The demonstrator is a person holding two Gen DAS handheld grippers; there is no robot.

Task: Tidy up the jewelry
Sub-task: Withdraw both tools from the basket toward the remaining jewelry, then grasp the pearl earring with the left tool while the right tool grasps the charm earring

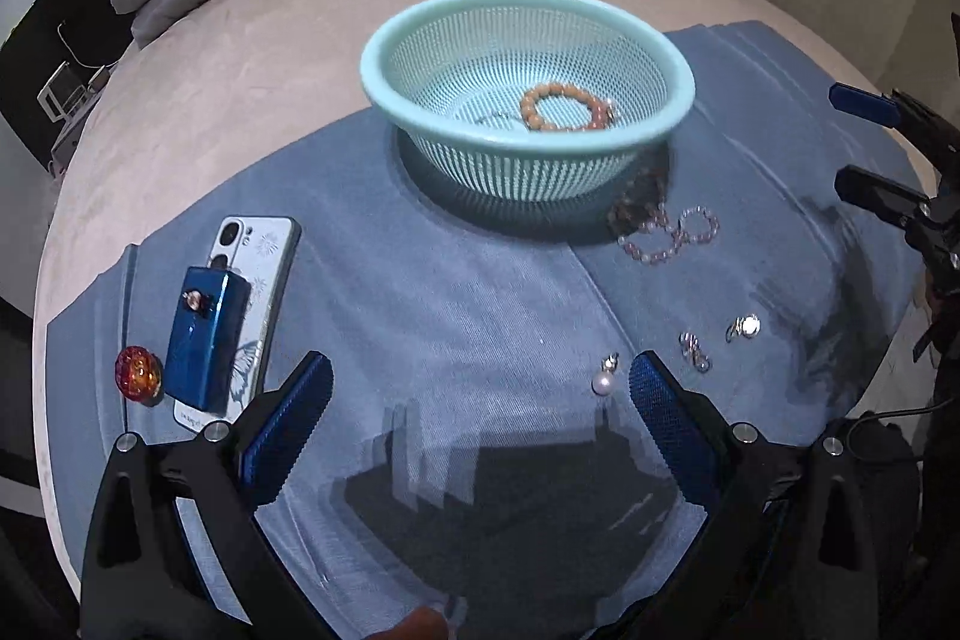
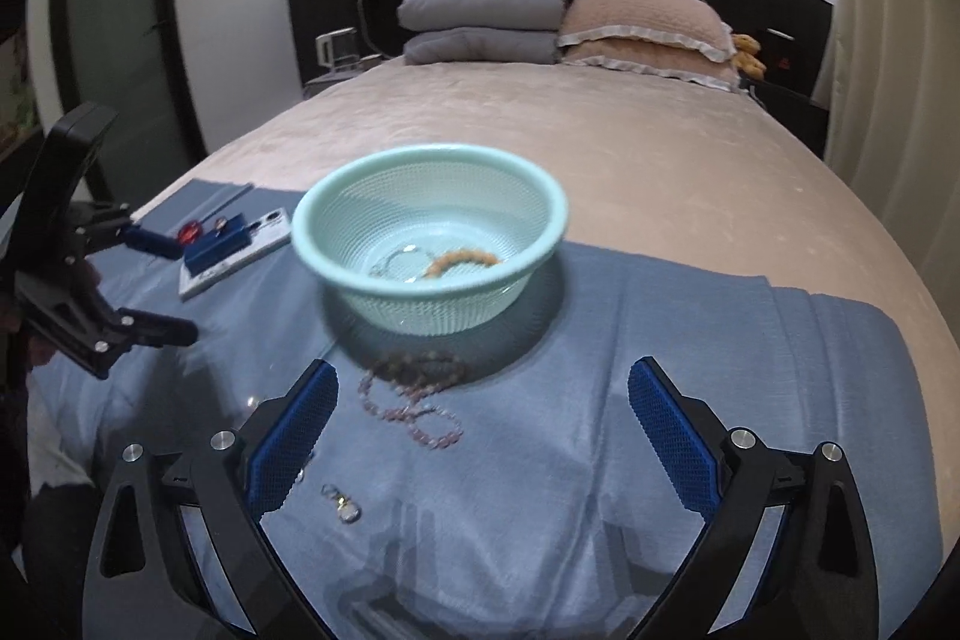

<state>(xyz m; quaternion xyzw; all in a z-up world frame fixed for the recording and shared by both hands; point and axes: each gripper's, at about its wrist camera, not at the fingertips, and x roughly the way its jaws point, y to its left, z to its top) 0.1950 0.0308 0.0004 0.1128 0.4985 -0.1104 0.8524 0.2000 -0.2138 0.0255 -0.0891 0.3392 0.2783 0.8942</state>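
Observation:
A mint mesh basket (image 1: 384,64) (image 2: 312,220) stands on a blue cloth (image 1: 456,292) on the bed. An orange bead bracelet (image 1: 564,106) (image 2: 459,259) and a thin silver piece (image 2: 402,256) lie inside it. In front of it lie a dark bead bracelet (image 1: 639,196) (image 2: 420,367) and a pink bead bracelet (image 1: 669,238) (image 2: 414,415). A pearl pendant (image 1: 603,379), a small clasp earring (image 1: 695,352) (image 2: 343,505) and a round earring (image 1: 744,327) lie nearer. My left gripper (image 1: 480,400) is open and empty, the pearl by its right finger. My right gripper (image 2: 483,418) is open and empty over the cloth.
A phone (image 1: 264,244) (image 2: 240,259) lies at the cloth's left with a blue box (image 1: 207,340) (image 2: 219,238) on it and an amber bead (image 1: 139,375) beside it. Pillows (image 2: 648,28) and folded grey bedding (image 2: 480,22) are at the headboard.

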